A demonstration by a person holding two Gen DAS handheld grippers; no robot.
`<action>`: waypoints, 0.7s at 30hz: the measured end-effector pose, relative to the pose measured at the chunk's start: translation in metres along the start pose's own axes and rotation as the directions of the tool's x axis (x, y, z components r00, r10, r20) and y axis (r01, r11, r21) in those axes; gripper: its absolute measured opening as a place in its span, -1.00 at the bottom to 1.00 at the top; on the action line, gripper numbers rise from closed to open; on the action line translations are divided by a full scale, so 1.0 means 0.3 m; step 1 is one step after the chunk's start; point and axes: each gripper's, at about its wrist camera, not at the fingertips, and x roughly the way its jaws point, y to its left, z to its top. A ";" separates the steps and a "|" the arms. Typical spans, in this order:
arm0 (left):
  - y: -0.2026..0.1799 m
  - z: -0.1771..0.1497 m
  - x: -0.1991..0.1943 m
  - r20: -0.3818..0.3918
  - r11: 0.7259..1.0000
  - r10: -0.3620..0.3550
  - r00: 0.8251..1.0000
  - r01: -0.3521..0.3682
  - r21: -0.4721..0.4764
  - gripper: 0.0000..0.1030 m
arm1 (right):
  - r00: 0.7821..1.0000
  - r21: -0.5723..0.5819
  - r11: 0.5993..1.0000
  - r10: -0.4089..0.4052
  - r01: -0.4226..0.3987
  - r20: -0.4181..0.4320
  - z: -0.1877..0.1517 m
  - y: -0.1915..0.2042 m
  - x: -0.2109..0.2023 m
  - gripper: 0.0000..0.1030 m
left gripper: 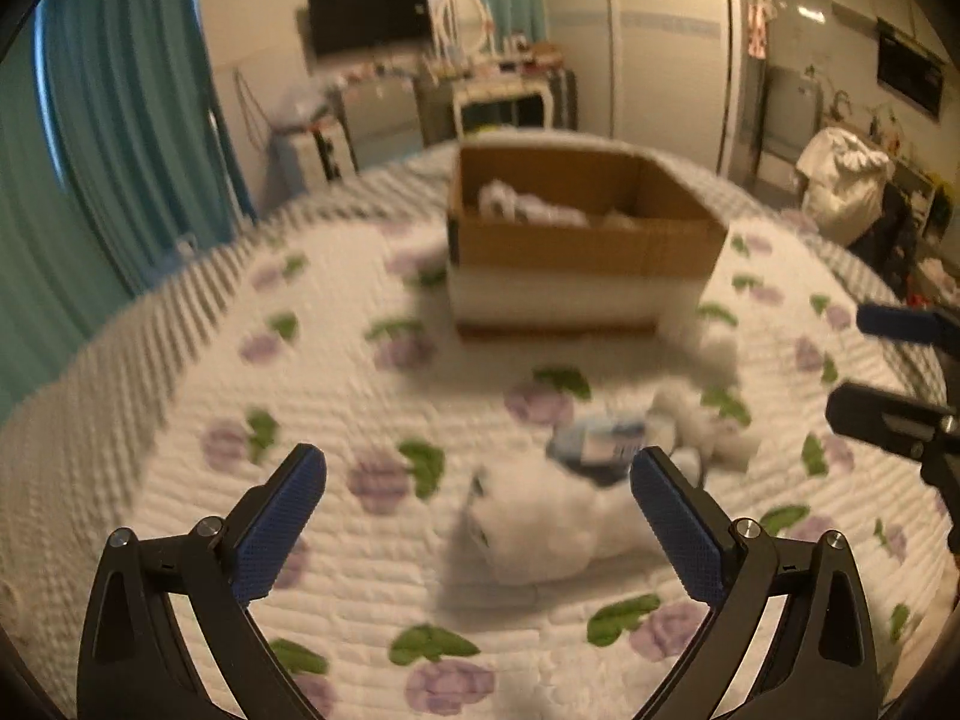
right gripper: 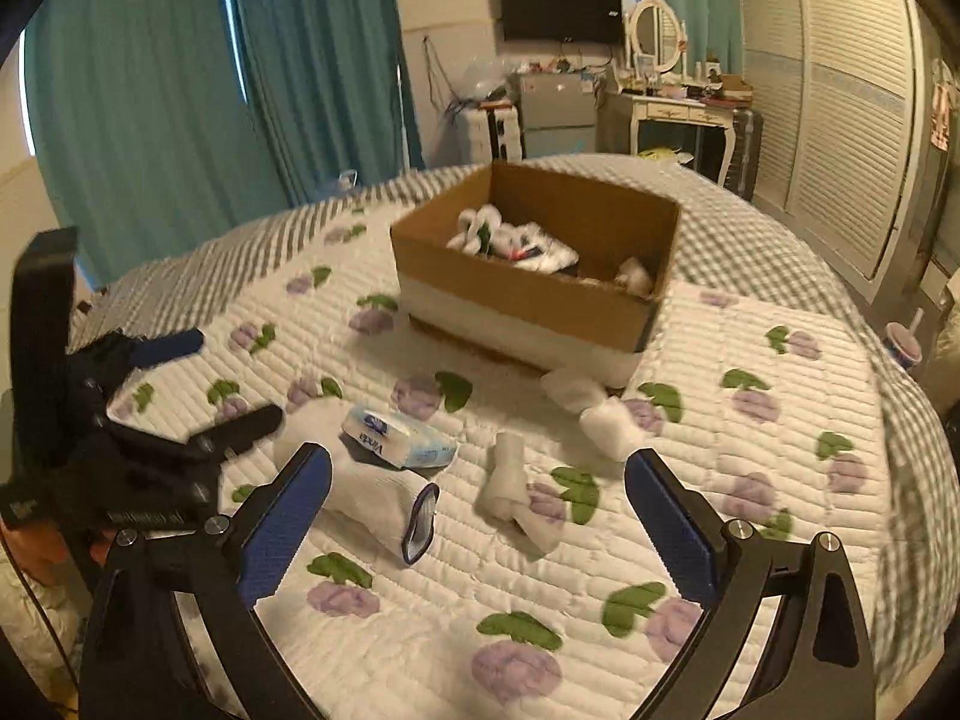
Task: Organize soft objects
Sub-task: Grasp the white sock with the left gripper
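Note:
An open cardboard box stands on the flowered quilt and holds several white soft items; it also shows in the left wrist view. On the quilt in front lie a white sock, a Vinda tissue pack, a rolled white sock and two white rolls. My right gripper is open above the rolled sock. My left gripper is open above the white sock, the tissue pack just beyond. Each gripper shows in the other's view, the left and the right.
The quilt covers a bed that drops off at the right and far edges. Teal curtains hang at the left. A dressing table, a TV and a louvred wardrobe stand beyond the bed. A drink cup sits right of the bed.

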 end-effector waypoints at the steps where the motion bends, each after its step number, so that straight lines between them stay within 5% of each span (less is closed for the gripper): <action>1: 0.002 -0.014 0.017 -0.007 1.000 -0.017 1.000 0.017 -0.004 0.99 | 1.000 -0.006 1.000 -0.003 0.003 -0.012 -0.004 0.007 0.034 0.92; 8: -0.035 -0.063 0.182 -0.100 0.985 -0.173 0.980 0.173 -0.014 0.82 | 0.999 0.004 1.000 -0.014 0.014 -0.042 0.001 0.010 0.134 0.92; 10: -0.042 -0.078 0.209 -0.120 0.978 -0.206 0.971 0.206 -0.017 0.64 | 0.999 -0.003 1.000 -0.012 0.012 -0.050 0.007 0.016 0.151 0.92; 16: -0.010 -0.080 0.188 -0.100 0.967 -0.255 0.962 0.254 -0.018 0.08 | 0.998 -0.005 1.000 -0.014 0.014 -0.060 0.021 0.041 0.197 0.92; 21: 0.043 -0.083 0.113 -0.092 0.973 -0.227 0.970 0.230 0.021 0.00 | 0.998 -0.007 1.000 -0.023 0.023 -0.050 0.018 0.056 0.182 0.92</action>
